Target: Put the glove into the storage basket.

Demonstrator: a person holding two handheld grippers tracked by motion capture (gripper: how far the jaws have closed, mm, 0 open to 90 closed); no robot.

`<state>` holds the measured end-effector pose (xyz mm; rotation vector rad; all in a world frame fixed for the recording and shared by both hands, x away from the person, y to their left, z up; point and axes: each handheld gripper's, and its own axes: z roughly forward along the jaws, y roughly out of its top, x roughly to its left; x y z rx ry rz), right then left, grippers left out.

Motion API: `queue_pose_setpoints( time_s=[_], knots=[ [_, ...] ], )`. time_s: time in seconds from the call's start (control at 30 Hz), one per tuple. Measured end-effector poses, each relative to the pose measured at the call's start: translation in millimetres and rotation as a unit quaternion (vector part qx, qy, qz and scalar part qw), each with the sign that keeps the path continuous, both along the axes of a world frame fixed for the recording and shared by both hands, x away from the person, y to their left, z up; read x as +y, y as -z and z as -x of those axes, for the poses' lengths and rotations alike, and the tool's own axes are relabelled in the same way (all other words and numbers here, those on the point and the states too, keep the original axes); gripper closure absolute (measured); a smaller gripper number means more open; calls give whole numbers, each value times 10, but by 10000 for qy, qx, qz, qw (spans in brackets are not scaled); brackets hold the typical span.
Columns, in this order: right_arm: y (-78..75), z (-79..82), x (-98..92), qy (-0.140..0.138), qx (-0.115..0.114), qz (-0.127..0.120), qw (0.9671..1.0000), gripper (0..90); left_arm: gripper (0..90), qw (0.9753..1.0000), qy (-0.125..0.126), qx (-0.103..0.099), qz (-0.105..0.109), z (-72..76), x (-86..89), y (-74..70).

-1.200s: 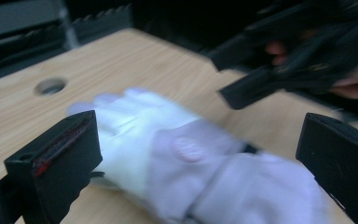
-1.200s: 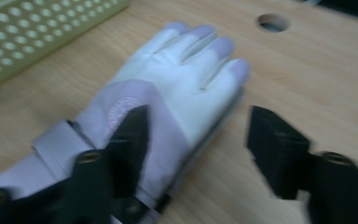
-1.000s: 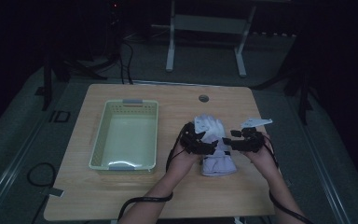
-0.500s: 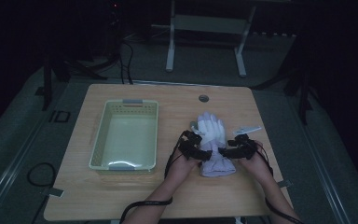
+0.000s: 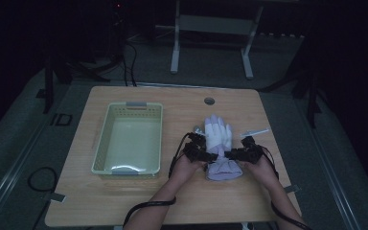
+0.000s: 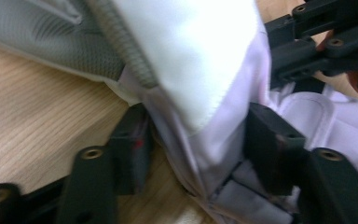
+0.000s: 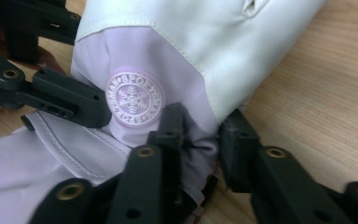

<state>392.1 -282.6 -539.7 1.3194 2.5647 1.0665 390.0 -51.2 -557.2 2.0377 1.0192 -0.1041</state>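
Observation:
A white and lilac padded glove (image 5: 219, 139) lies flat on the wooden table (image 5: 124, 201), fingers pointing away from the person. My left gripper (image 5: 212, 156) is shut on the cuff's left edge, and lilac fabric (image 6: 205, 70) bunches between its jaws (image 6: 200, 149). On the cuff's right edge my right gripper (image 5: 231, 155) is shut, pinching the fabric (image 7: 168, 37) just under a round snowflake logo (image 7: 135, 99), with its jaws (image 7: 203, 140) close together. Each gripper view also shows the other gripper (image 6: 326, 42) (image 7: 51, 93) close by.
A pale green plastic basket (image 5: 129, 104) stands empty on the left half of the table. A thin white strip (image 5: 255, 132) lies just right of the glove. A round cable hole (image 5: 209, 101) sits near the far edge. Desk legs stand on the floor beyond.
Both grippers have drawn the glove toward the person and down. It was bunched and raised, and now it lies spread flat with its fingers pointing away.

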Motion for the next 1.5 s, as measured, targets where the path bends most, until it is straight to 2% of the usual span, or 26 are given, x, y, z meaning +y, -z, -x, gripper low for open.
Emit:
queue_pose_setpoints(
  time_s=[0.1, 0.13, 0.23, 0.3, 0.33, 0.4, 0.57, 0.63, 0.67, 0.7, 0.73, 0.93, 1.23, 1.5],
  knots=[
    [-14, 27, 6, 39, -112, 7, 9999, 773, 588, 9999, 33, -102, -58, 22, -16, -38],
    [-42, 51, 2, 99, -142, -22, 9998, 794, 625, 9998, 80, -135, -78, 31, -21, -93],
    [-132, 90, 4, 166, -234, 8, 9996, 808, 654, 9997, 100, -203, -58, 47, -26, -179],
    [-171, 106, 8, 199, -280, 17, 9994, 810, 660, 9997, 109, -228, -44, 52, -22, -214],
    [-274, 148, 11, 236, -421, 7, 9988, 815, 664, 9995, 132, -292, -17, 65, -7, -298],
    [-351, 179, 14, 231, -522, -19, 9984, 817, 664, 9993, 161, -334, -41, 76, 8, -385],
    [-501, 247, 40, 212, -659, -124, 9975, 822, 664, 9987, 238, -441, -130, 120, 55, -565],
    [-523, 258, 49, 205, -661, -142, 9975, 822, 665, 9987, 238, -441, -130, 120, 55, -565],
    [-571, 280, 71, 163, -712, -172, 9972, 822, 669, 9980, 281, -520, -209, 159, 94, -668],
    [-571, 280, 71, 163, -712, -172, 9972, 822, 670, 9980, 281, -520, -209, 159, 94, -668],
    [-615, 295, 99, 120, -740, -182, 9970, 822, 670, 9976, 303, -562, -269, 180, 126, -732],
    [-779, 345, 203, 30, -882, -250, 9958, 823, 674, 9967, 363, -657, -300, 209, 258, -929],
    [-960, 348, 436, -77, -1027, -311, 9942, 823, 676, 9958, 460, -641, -463, 176, 500, -1157],
    [-1026, 336, 610, -200, -1053, -381, 9935, 822, 677, 9961, 479, -575, -458, 162, 707, -1234]
  ],
)
